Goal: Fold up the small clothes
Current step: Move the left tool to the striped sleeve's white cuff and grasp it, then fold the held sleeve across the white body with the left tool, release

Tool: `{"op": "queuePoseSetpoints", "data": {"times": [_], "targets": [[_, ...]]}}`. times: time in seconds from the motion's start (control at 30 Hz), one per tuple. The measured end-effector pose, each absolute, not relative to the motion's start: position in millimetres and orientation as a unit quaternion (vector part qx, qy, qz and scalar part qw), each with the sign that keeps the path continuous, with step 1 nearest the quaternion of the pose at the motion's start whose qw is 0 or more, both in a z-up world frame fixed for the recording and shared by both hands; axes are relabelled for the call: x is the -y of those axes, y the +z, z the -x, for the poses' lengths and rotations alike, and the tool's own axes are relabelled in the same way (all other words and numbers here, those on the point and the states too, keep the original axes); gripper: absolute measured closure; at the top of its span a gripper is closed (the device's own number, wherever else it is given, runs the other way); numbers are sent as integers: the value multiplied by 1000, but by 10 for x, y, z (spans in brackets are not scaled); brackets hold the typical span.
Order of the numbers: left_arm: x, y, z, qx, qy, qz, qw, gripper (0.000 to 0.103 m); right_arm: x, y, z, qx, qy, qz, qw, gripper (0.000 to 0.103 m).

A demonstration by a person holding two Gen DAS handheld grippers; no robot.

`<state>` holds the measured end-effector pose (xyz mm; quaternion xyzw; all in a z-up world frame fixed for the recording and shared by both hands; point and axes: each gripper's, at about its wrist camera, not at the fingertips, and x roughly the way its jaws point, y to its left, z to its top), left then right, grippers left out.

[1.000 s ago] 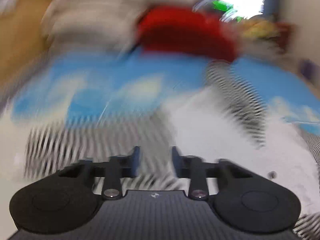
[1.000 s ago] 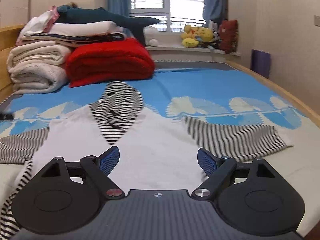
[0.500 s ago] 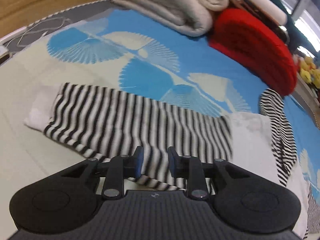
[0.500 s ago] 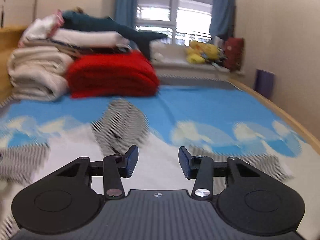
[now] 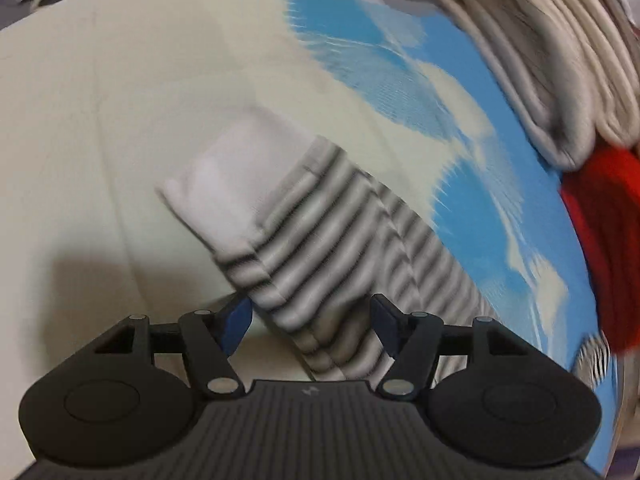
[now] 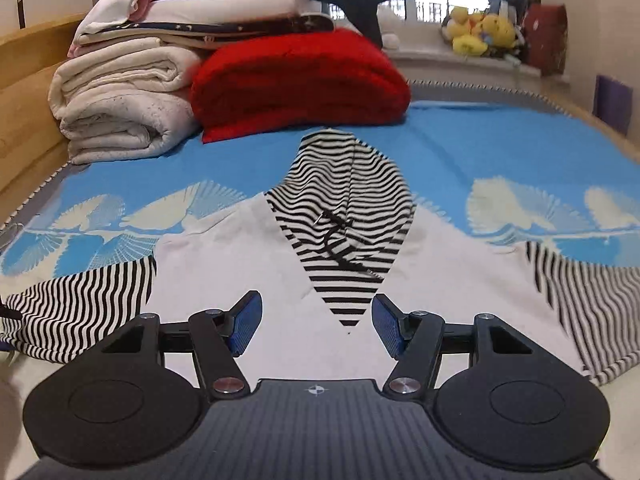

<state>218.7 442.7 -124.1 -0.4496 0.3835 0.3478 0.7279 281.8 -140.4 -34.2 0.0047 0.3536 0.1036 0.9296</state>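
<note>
A small hooded top [image 6: 248,264], white in the body with black-and-white striped sleeves and hood, is spread flat on the bed straight ahead of the right gripper [image 6: 317,326]. Its striped hood [image 6: 344,216] is laid down over the white chest and tapers to a point just ahead of the gap between the right gripper's fingertips. One striped sleeve [image 6: 84,304] is stretched out to the left of that gripper and the other striped sleeve [image 6: 580,304] to its right.

In the left wrist view, which is blurred, a striped sleeve with a white cuff [image 5: 236,184] is seen running from the far left down between the fingers of the left gripper [image 5: 311,322]. The jaws of the left gripper have just been opening and are held well apart; the sleeve lies in the gap, but the pads are not pressed on it. The jaws of the right gripper have also just been opening and are held moderately apart, with nothing gripped; the white cloth lies beneath them.

The top is laid on a blue and cream bedspread [image 6: 480,152]. Beyond the hood, a folded red blanket [image 6: 296,80] is set, with rolled cream blankets [image 6: 120,108] to its left and more folded linen stacked on top. Yellow plush toys [image 6: 480,36] are seen on the window sill at the far right.
</note>
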Motion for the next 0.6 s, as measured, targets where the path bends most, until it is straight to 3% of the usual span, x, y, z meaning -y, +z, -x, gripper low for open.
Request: {"op": "queuePoseSetpoints", "data": {"times": [0.07,0.13,0.17,0.2,0.4,0.5,0.6], "targets": [[-4475,-1233,-2201,-370,352,456,729,35,1460,-393,-2916,-370,93,-16,924,40],[-4466,-1211,-2249,-368,365,439,734,58,1525,-454,-3014,-391,86,-39,916,40],[-4455,-1209,-2269,-369,372,431,735,86,1564,-475,-3057,-399,83,-47,912,40],[-4439,-1211,-2288,-368,378,425,735,97,1601,-487,-3073,-402,80,-52,911,40],[-3876,-755,-2570,-324,379,295,815,98,1766,-542,-3109,-416,67,-56,905,44],[-3162,-368,-2762,-287,290,227,884,98,1837,-537,-3135,-423,61,-60,902,48],[-2273,-101,-2826,-268,127,221,929,98,1901,-496,-3124,-421,55,-66,903,53]]}}
